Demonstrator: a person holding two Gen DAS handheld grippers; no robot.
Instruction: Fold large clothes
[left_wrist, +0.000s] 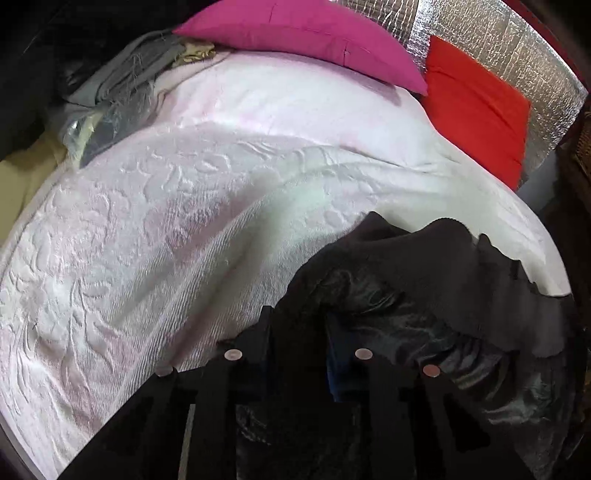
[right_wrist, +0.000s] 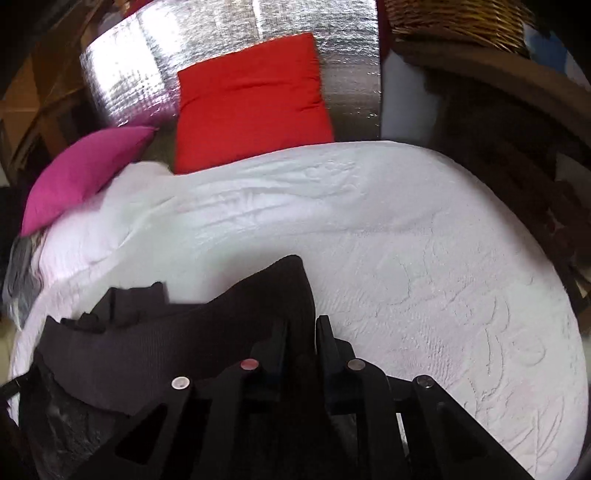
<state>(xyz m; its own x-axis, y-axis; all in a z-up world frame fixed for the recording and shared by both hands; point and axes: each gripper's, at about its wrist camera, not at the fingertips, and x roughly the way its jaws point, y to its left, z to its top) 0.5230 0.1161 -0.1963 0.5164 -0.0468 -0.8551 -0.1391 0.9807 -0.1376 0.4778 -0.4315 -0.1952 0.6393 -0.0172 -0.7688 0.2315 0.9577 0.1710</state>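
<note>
A large black garment (left_wrist: 424, 273) with a shiny dark lining hangs bunched over the white embossed bedspread (left_wrist: 155, 229). My left gripper (left_wrist: 299, 325) is shut on one part of it, and the cloth spills to the right of the fingers. In the right wrist view the same black garment (right_wrist: 177, 332) stretches off to the left. My right gripper (right_wrist: 301, 328) is shut on its edge, with a point of cloth sticking up between the fingers. Both grippers hold it a little above the bedspread (right_wrist: 424, 266).
A magenta pillow (left_wrist: 306, 33) and a red pillow (left_wrist: 476, 107) lie at the head of the bed against a silver quilted panel (right_wrist: 147, 81). Grey clothes (left_wrist: 122, 81) are piled at the bed's far left. A wicker basket (right_wrist: 458, 18) stands at the right.
</note>
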